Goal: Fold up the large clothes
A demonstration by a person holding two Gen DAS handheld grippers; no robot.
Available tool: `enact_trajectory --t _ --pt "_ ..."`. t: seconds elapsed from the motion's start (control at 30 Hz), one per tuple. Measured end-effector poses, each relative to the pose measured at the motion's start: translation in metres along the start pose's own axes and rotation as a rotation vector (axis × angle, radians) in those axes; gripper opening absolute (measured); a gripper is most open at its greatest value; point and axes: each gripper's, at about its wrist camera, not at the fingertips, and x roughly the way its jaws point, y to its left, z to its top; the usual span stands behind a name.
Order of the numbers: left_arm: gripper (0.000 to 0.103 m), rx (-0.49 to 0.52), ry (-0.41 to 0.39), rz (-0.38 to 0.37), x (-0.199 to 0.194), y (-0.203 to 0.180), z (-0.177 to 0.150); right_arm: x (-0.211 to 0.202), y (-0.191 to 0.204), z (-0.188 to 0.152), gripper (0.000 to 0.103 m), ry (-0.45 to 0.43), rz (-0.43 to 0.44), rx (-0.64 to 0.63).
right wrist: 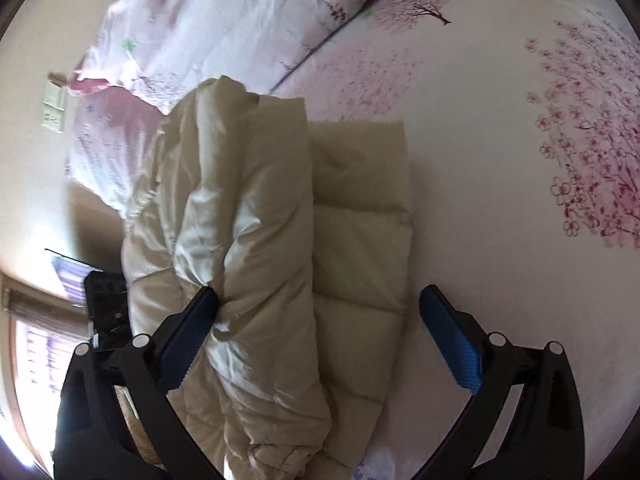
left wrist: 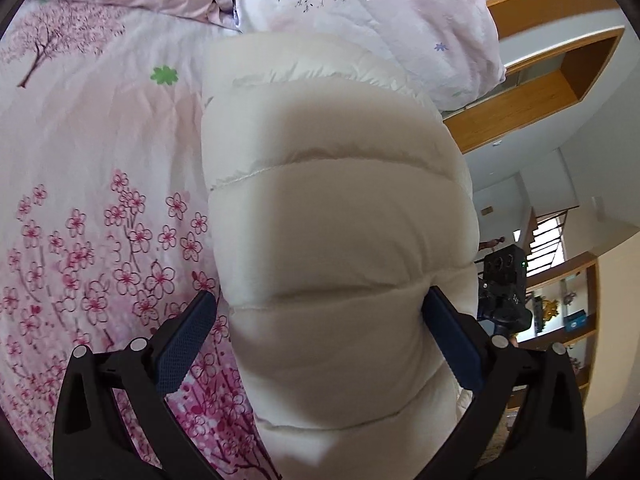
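Note:
A cream quilted puffer jacket (left wrist: 332, 208) lies folded lengthwise on the bed and fills the gap between the wide jaws of my left gripper (left wrist: 320, 308). The right pad (left wrist: 448, 332) rests against its side and the left pad (left wrist: 188, 344) stands just off its edge, so nothing is squeezed. In the right wrist view the jacket (right wrist: 248, 208) is a thick folded roll over a flat quilted layer (right wrist: 360, 240). My right gripper (right wrist: 320, 300) is wide open over it. Its left finger (right wrist: 192, 328) touches the roll, while its right finger (right wrist: 452, 340) hangs free above the sheet.
The bed has a white sheet with pink blossom print (left wrist: 100, 160) (right wrist: 520, 260). A matching pillow and bunched duvet (left wrist: 360, 8) (right wrist: 224, 12) lie at the head. Wooden shelving (left wrist: 540, 92) and a black device (left wrist: 504, 280) stand beyond the bed edge. A wall switch (right wrist: 54, 104) is at the left.

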Motion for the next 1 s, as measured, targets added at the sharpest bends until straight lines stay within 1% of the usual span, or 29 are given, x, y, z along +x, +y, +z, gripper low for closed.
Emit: enact_trajectory --t 0.07,0.17,0.2,0.23,0.37,0.43,0.5,0.53,0.57,0.6,0.63,0.67,0.7,0.73,0.77,0.83,0.93,1.0 --pt "0.102 -0.013 0.017 -0.029 0.003 0.005 0.001 0.005 -0.002 -0.002 0.101 0.036 0.032 -0.006" --pt "0.102 -0.004 0.025 -0.04 0.007 0.002 0.001 0.011 -0.002 -0.001 0.101 0.07 0.08 -0.023" --pt "0.102 0.001 0.025 -0.039 0.009 0.0 0.002 0.015 -0.003 0.0 0.101 0.095 0.129 -0.017" --pt "0.102 0.005 0.027 -0.041 0.009 -0.002 0.002 0.018 -0.003 0.001 0.101 0.103 0.141 -0.015" --pt "0.102 0.019 0.022 -0.038 0.012 -0.004 0.002 0.026 0.005 0.002 0.101 0.109 0.14 -0.092" --pt "0.102 0.022 0.019 -0.039 0.014 -0.005 0.003 0.03 0.006 0.003 0.101 0.115 0.162 -0.108" --pt "0.102 0.026 0.017 -0.04 0.016 -0.007 0.004 0.034 0.008 0.004 0.097 0.114 0.173 -0.12" --pt "0.102 0.026 0.012 -0.042 0.016 -0.008 0.004 0.036 0.008 0.004 0.088 0.118 0.186 -0.119" --pt "0.1 0.029 0.007 -0.043 0.016 -0.009 0.003 0.038 0.007 0.003 0.076 0.121 0.207 -0.11" --pt "0.096 0.035 0.004 -0.043 0.015 -0.01 0.003 0.04 0.005 0.002 0.069 0.129 0.236 -0.096" --pt "0.088 0.044 -0.001 -0.042 0.014 -0.012 0.003 0.04 0.001 0.001 0.056 0.134 0.272 -0.079" --pt "0.083 0.056 -0.009 -0.038 0.011 -0.015 0.002 0.038 -0.001 0.0 0.046 0.13 0.292 -0.07" --pt "0.076 0.072 -0.02 -0.035 0.008 -0.019 0.002 0.036 -0.001 -0.001 0.042 0.123 0.301 -0.069" --pt "0.069 0.082 -0.025 -0.036 0.006 -0.022 0.002 0.031 0.0 -0.002 0.035 0.11 0.306 -0.074" --pt "0.067 0.098 -0.031 -0.038 0.003 -0.026 0.001 0.027 0.003 -0.004 0.03 0.1 0.305 -0.083" --pt "0.058 0.126 -0.043 -0.038 -0.001 -0.032 0.001 0.019 0.011 -0.004 0.025 0.08 0.288 -0.109" --pt "0.051 0.147 -0.065 -0.047 -0.01 -0.038 0.0 0.006 0.024 -0.003 0.022 0.049 0.28 -0.147" --pt "0.049 0.161 -0.087 -0.043 -0.018 -0.04 -0.001 -0.002 0.032 0.0 0.021 0.035 0.294 -0.17"
